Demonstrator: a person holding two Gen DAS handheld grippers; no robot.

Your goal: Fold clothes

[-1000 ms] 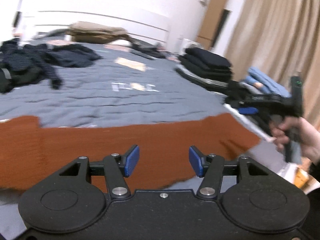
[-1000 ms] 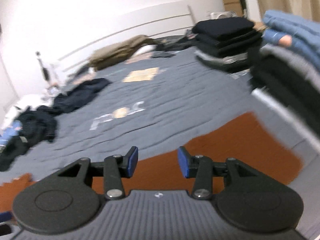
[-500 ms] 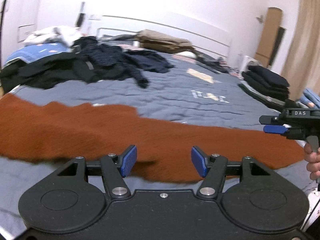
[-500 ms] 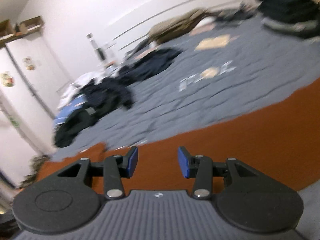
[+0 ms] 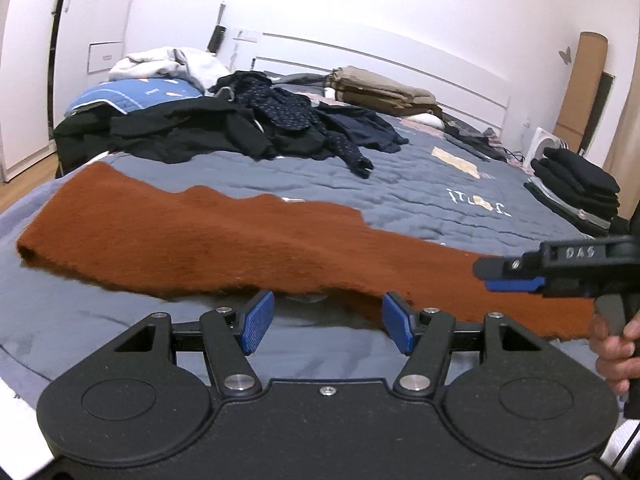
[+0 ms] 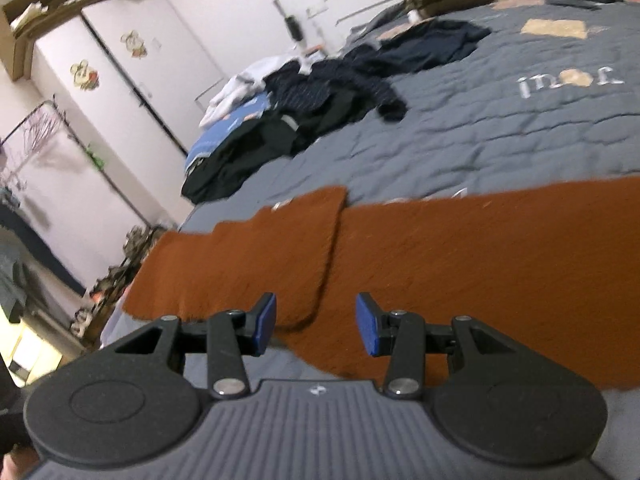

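Rust-orange, fuzzy knit cloth (image 5: 248,248) lies stretched as a long flat band along the near edge of the bed (image 5: 420,200), on a grey quilted cover with stitched wavy lines. In the right wrist view one end of this garment (image 6: 460,264) is folded over itself, giving a rounded flap with a soft edge. The left tool (image 5: 326,322) stands moderately wide with nothing between its blue ribbed pads (image 5: 256,326); its jaws have opened a little more within the last second, and they hover just at the near hem of the orange cloth. The right tool (image 6: 316,328) is also apart, somewhat narrower, empty, above the edge of the folded flap; in the left wrist view the right tool (image 5: 510,276) comes in from the right side, held by a hand (image 5: 612,348), low over the cloth. A loose heap of dark clothes (image 5: 248,128) is crumpled at the far left side of the bed, with a white bundle (image 5: 168,64) behind it, and a neat stack of folded black garments (image 5: 576,184) sits at the right edge. Beige folded fabric (image 5: 380,90) rests by the white headboard. Compared with a second ago, both views have swung to the left: the dark heap now fills the middle, and the folded stack has moved to the border.
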